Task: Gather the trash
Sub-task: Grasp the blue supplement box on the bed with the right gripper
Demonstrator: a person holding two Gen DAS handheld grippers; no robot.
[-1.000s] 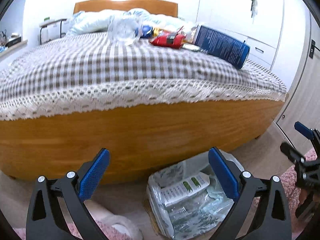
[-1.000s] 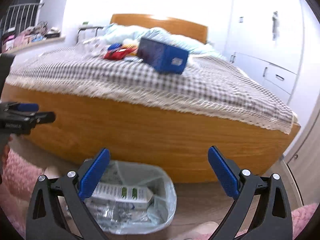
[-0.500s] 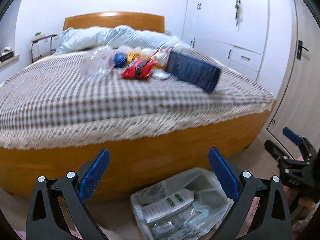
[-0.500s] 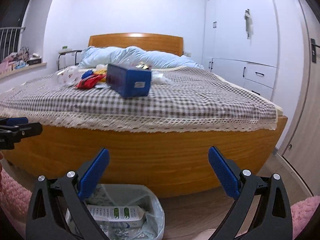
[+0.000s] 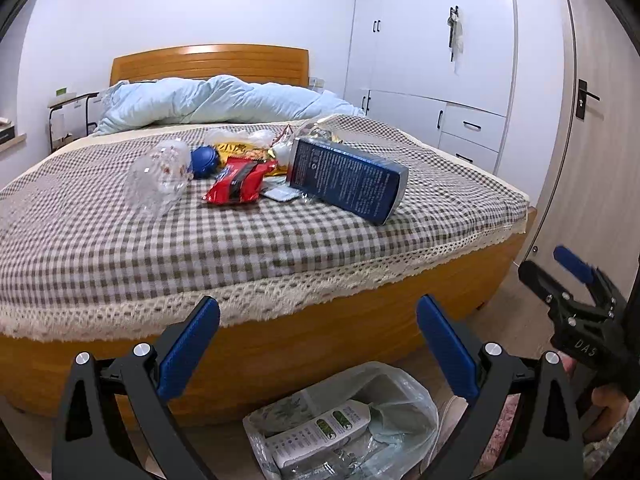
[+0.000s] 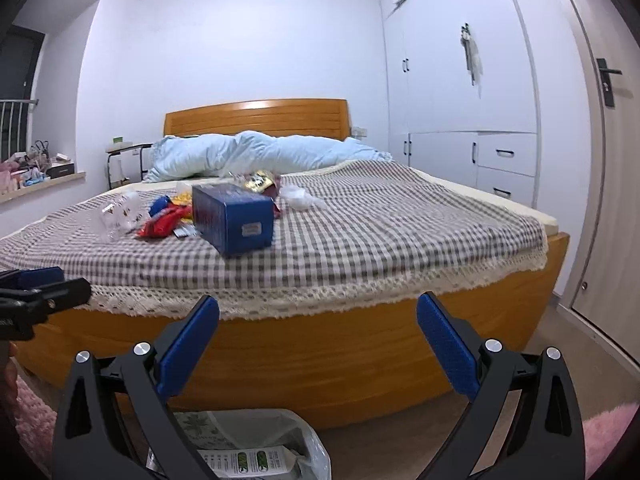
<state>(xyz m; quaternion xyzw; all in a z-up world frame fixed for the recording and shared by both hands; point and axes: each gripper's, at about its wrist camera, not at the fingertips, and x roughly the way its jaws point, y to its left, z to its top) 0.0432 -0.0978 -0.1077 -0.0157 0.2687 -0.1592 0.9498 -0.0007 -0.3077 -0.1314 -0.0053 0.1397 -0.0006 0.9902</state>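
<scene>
Trash lies on the checked bedspread (image 5: pixel 200 248): a dark blue box (image 5: pixel 348 178) (image 6: pixel 234 220), a red snack packet (image 5: pixel 240 182) (image 6: pixel 164 224), a crushed clear bottle (image 5: pixel 160 178) (image 6: pixel 118 214), a blue cap (image 5: pixel 205 160), and yellow and clear wrappers (image 5: pixel 244 140). On the floor below the bed foot stands a bin lined with a clear bag (image 5: pixel 412 400) (image 6: pixel 280 432), holding a white carton (image 5: pixel 320 432). My left gripper (image 5: pixel 318 348) is open and empty above the bin. My right gripper (image 6: pixel 318 348) is open and empty too, also seen at the right (image 5: pixel 560 276).
A wooden bed frame (image 5: pixel 320 340) fronts both grippers. Light blue duvet (image 5: pixel 220 100) lies at the headboard. White wardrobes (image 5: pixel 432 60) and a door (image 5: pixel 592 140) line the right wall. A pink rug (image 6: pixel 604 436) covers the floor by my feet. A side table (image 5: pixel 68 116) stands far left.
Both grippers have risen and tilted up, so the bed top and trash sit lower in view and the bin has slid toward the bottom edge. Both stay open.
</scene>
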